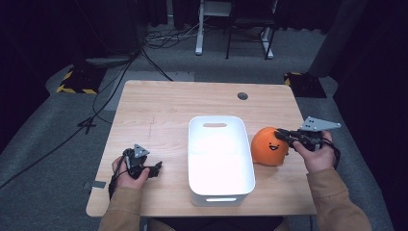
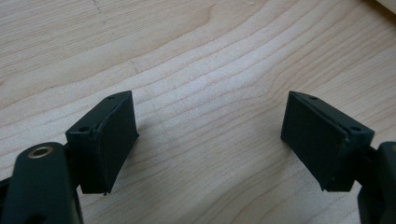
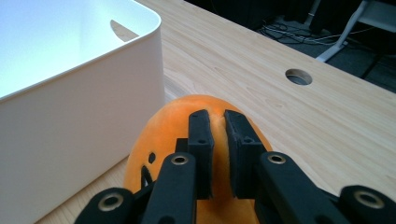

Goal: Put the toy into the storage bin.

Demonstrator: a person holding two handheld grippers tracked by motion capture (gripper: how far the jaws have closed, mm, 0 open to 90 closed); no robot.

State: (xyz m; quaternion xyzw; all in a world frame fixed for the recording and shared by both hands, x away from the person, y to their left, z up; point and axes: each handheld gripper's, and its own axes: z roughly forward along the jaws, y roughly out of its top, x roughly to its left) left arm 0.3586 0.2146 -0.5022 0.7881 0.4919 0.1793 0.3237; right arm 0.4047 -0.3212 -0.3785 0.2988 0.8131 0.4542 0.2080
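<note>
Right gripper [image 3: 216,122] pinches the orange toy [image 1: 268,146] (smiley face) just right of the white bin [image 1: 220,159]. Left gripper [image 2: 208,135] rests spread on the pale wood table [image 1: 163,108]; dark room, cables [image 1: 110,86] on grey floor.

The left hand-held gripper [image 1: 156,168] lies low over the counter [image 1: 154,110], gripped by the left hand [image 1: 129,174], its jaws spread wide with bare wood between them. The right hand-held gripper [image 1: 280,135] is held by the right hand [image 1: 316,155], its jaws drawn nearly together, seemingly pinching a fold of the orange plush toy [image 1: 268,146].
</note>
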